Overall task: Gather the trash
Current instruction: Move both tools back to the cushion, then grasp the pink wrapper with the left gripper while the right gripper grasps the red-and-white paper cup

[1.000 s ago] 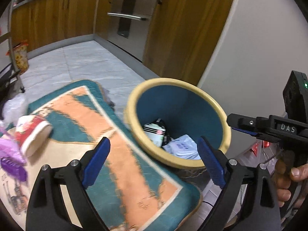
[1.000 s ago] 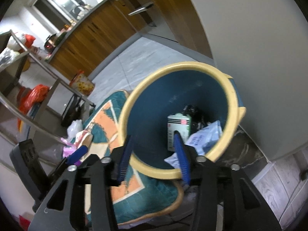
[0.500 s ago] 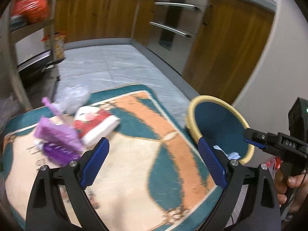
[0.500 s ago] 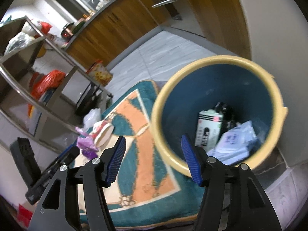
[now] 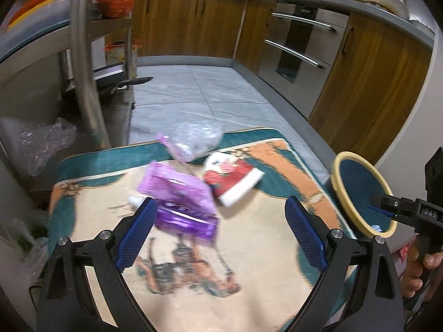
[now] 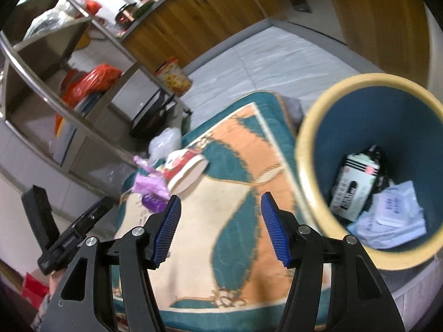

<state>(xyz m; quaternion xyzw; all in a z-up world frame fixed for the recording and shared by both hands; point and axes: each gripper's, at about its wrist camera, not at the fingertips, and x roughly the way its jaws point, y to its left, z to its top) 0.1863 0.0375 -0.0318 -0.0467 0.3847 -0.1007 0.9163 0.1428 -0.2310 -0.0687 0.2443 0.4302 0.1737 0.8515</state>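
My left gripper (image 5: 218, 229) and right gripper (image 6: 220, 228) gape empty above the rug (image 5: 249, 298); purple wrappers (image 5: 180, 196) at eleven o'clock, bin (image 6: 368, 166) at two.

Purple plastic wrapper (image 5: 180, 191): crumpled, lying on the rug's cream middle, toward its far edge.
Red-and-white paper cup (image 5: 234, 178): tipped on its side, just beside the wrapper.
Clear plastic bag (image 5: 195, 141): bunched at the rug's far edge.
Yellow-rimmed blue bin (image 6: 371, 166): off the rug's right edge, holding a white carton and crumpled papers.
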